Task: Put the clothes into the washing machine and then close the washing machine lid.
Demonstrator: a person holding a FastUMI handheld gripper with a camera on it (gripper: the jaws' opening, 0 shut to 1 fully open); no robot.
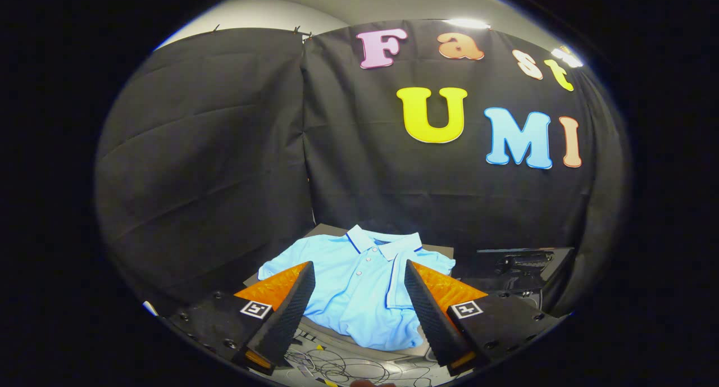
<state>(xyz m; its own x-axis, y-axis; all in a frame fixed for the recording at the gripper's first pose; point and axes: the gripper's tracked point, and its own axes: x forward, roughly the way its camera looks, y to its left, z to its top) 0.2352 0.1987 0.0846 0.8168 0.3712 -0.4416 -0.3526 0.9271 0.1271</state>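
Tongs [356,303] spread wide apart, gripping nothing, hovering above the near edge of the scene. Light blue polo shirt [359,288] lies just ahead of and between the two fingers [292,308], spread out loosely, collar at the far end with a dark trim line, a few buttons down the placket, one sleeve out to the left. Shirt rests on a flat dark surface [328,230] whose far edge shows behind the collar; cannot tell whether this is a table top or the washing machine's lid. Fingers not touching the shirt as far as can be seen. To the right of the shirt, a dark boxy object [519,263], unclear what it is. Near side, below the fingers, a tangle of thin cables [337,367] on a pale surface. Black cloth wall [224,151] behind everything.
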